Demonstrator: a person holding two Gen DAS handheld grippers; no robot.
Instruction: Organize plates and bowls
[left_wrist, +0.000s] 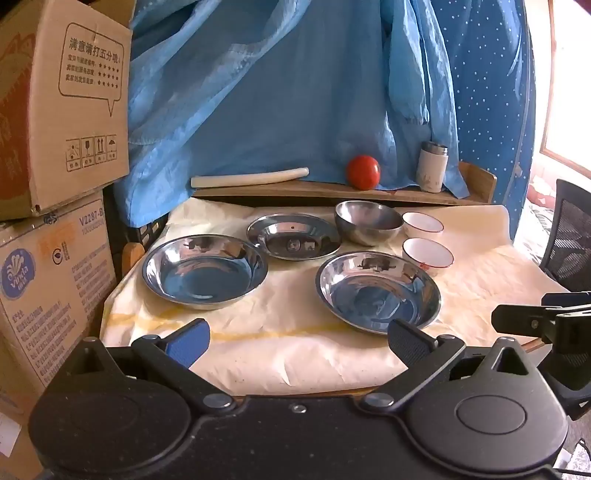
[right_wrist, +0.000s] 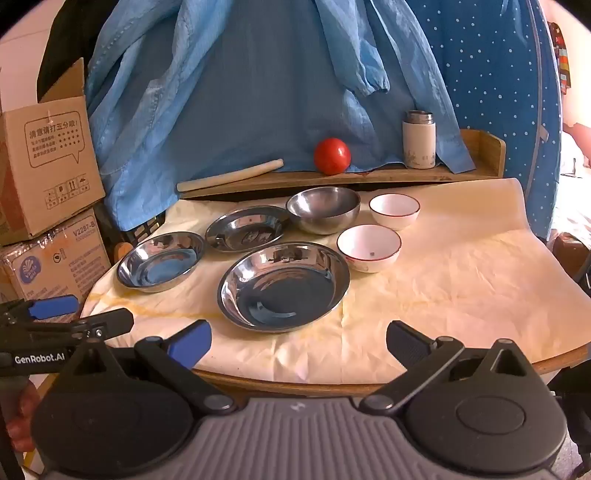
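Note:
Three shallow steel plates lie on the cream-covered table (left_wrist: 295, 354): one at the left (left_wrist: 205, 272), one behind it (left_wrist: 293, 236), one nearer on the right (left_wrist: 378, 291). A deep steel bowl (left_wrist: 367, 222) stands at the back, with two white red-rimmed bowls to its right, the far one (left_wrist: 423, 224) and the near one (left_wrist: 427, 255). My left gripper (left_wrist: 297, 341) hovers open over the table's front edge, short of the plates. My right gripper (right_wrist: 299, 343) is open too, before the near plate (right_wrist: 283, 288). Neither holds anything.
A wooden shelf (left_wrist: 332, 192) at the back carries a white roll (left_wrist: 249, 176), a red tomato (left_wrist: 363, 171) and a white flask (left_wrist: 431, 166). Blue cloth (left_wrist: 277, 92) hangs behind. Cardboard boxes (left_wrist: 55, 110) are stacked at the left; a black mesh chair (left_wrist: 570, 240) stands at the right.

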